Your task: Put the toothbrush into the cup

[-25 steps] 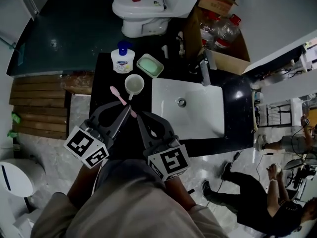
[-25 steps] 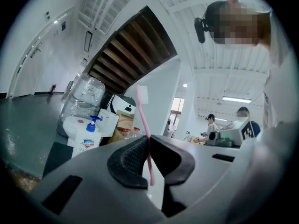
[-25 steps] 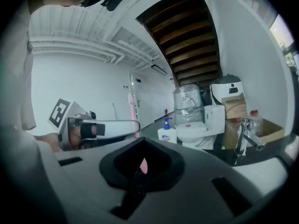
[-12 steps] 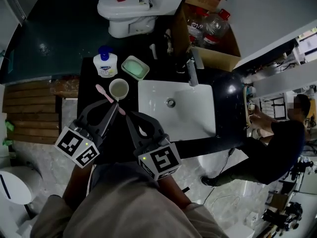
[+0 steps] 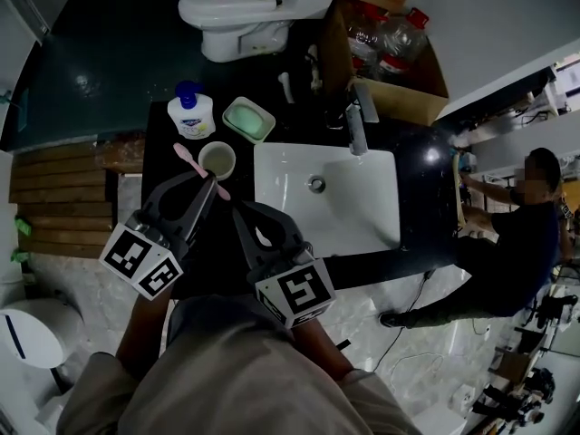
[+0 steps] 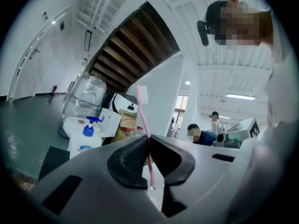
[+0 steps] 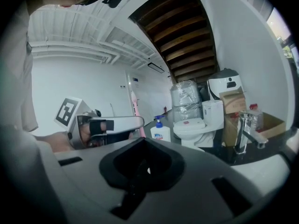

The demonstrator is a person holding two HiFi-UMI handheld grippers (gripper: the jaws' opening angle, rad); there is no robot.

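Note:
A pink toothbrush [image 5: 194, 164] is clamped by its handle end in my left gripper [image 5: 215, 188], which is shut on it. In the left gripper view the toothbrush [image 6: 144, 120] stands up between the black pads, bristle head on top. The white cup [image 5: 217, 159] stands upright on the black counter just beyond the left jaws, with the brush head to its left. My right gripper [image 5: 237, 210] sits beside the left one, shut with nothing in it. The right gripper view shows the left gripper [image 7: 117, 124] and the toothbrush [image 7: 136, 111] ahead on the left.
A soap pump bottle [image 5: 191, 114] and a green soap dish [image 5: 248, 119] stand behind the cup. The white sink [image 5: 362, 207] with its faucet [image 5: 355, 120] lies to the right. A toilet [image 5: 245, 3] stands beyond the counter. A person [image 5: 507, 243] stands at the counter's right end.
Both grippers have edged forward, bringing the left jaws and toothbrush nearer the cup. The person at the right has come up to the counter's end.

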